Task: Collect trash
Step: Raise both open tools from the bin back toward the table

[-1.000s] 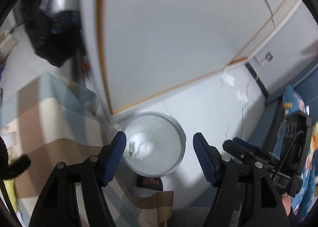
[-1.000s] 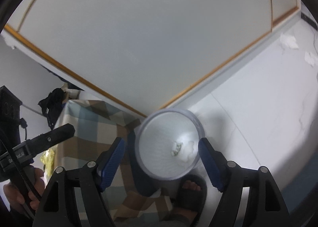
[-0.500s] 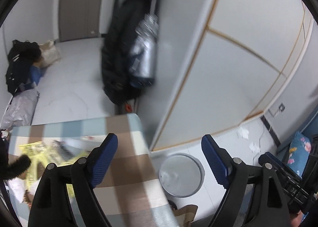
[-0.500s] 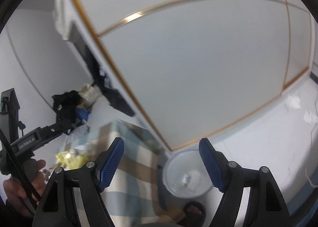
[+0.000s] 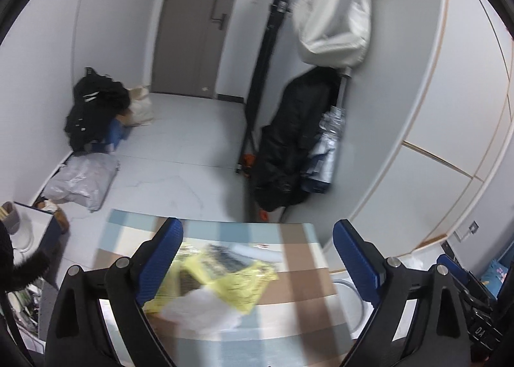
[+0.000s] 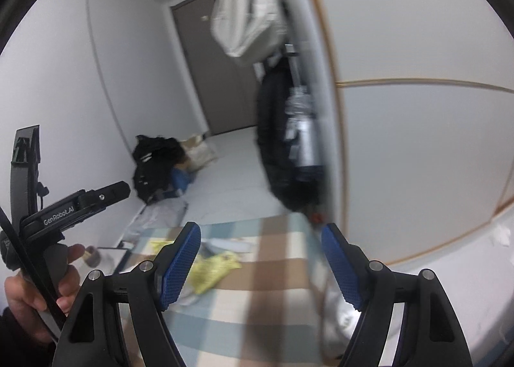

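Note:
A yellow crumpled wrapper (image 5: 225, 277) lies on the checked tablecloth (image 5: 298, 257), with white plastic film (image 5: 199, 309) in front of it. My left gripper (image 5: 257, 257) is open and empty above the wrapper. My right gripper (image 6: 260, 264) is open and empty over the same cloth (image 6: 276, 270); the yellow wrapper (image 6: 215, 267) lies by its left finger. The grey round bin (image 5: 350, 302) stands on the floor right of the table, partly hidden by my right finger; it shows blurred in the right wrist view (image 6: 337, 309).
White wardrobe doors (image 5: 449, 110) rise to the right. Black bags (image 5: 289, 148) and a white hanging bag (image 5: 334, 30) are beyond the table. A black bag (image 5: 93, 110) and grey sack (image 5: 80, 180) lie on the floor left. The left gripper's body (image 6: 74, 206) shows at left.
Both grippers have swung up and left, away from the bin on the floor and over the table. The yellow wrapper has come into view between the fingers. Both stay open.

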The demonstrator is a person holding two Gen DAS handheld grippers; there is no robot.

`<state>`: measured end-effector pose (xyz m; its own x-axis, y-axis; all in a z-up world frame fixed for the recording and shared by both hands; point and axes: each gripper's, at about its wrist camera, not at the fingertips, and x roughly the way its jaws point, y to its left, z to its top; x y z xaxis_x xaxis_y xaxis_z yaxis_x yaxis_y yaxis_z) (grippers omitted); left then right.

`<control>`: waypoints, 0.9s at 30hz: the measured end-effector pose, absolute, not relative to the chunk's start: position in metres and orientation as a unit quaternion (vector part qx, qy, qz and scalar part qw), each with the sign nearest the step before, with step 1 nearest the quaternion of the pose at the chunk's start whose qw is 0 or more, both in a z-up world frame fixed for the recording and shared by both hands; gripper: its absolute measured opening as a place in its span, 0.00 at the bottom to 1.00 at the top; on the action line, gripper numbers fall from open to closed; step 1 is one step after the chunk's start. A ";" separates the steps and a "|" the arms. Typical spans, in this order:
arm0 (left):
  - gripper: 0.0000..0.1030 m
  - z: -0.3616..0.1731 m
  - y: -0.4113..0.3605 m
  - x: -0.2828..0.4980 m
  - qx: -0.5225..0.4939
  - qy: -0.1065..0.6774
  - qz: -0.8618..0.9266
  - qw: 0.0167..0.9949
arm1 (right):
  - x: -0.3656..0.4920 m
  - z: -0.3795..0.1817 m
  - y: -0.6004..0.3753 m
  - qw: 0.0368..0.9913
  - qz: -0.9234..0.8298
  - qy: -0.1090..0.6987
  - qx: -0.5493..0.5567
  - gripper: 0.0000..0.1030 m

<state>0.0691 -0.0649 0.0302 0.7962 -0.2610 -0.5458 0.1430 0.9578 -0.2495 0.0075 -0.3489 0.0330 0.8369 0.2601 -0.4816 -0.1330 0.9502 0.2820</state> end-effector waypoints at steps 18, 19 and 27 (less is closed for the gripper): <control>0.91 -0.037 0.057 0.073 -0.130 0.324 -0.034 0.936 | 0.025 -0.015 -0.184 0.942 0.156 0.295 0.026 0.83; 0.91 -0.041 0.062 0.074 -0.133 0.330 -0.033 0.934 | 0.030 -0.022 -0.177 0.936 0.167 0.308 0.028 0.83; 0.91 -0.065 0.096 0.081 -0.135 0.362 -0.049 0.921 | 0.045 -0.050 -0.134 0.914 0.205 0.349 0.008 0.83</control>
